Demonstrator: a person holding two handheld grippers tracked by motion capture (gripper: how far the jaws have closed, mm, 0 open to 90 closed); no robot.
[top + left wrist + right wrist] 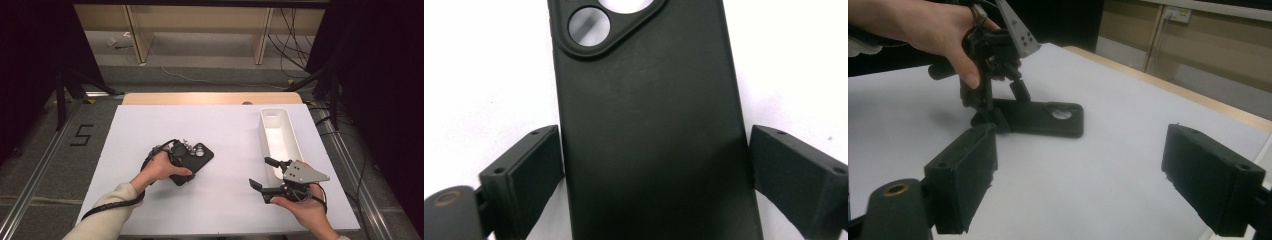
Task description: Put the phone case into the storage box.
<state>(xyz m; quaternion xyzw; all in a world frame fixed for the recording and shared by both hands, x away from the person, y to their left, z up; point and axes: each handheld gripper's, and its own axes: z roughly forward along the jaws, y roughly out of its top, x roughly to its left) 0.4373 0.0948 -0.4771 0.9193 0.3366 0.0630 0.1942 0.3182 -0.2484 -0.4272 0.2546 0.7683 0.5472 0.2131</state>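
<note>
A: Where does the case [196,159] lie?

B: The black phone case lies flat on the white sheet [220,140], left of centre, camera cut-outs pointing away from the person. The left gripper [186,155] stands over its near end, held in the left hand [159,170].

A: Is the case gripped?

B: In the left gripper view the case [654,140] runs up between the two jaws. The left-hand jaw touches its edge or nearly so; the right-hand jaw stands just off the other edge with a thin gap. So the jaws bracket the case, released, not pinching it.

A: And the other gripper?

B: The right gripper [262,175] rests in the right hand [306,209] near the sheet's front right, beside the white bin [278,131], well apart from the case. Its jaws gape wide with nothing between them. The right gripper view looks across the sheet at the case [1040,118] and the left gripper [998,107] above it.
</note>
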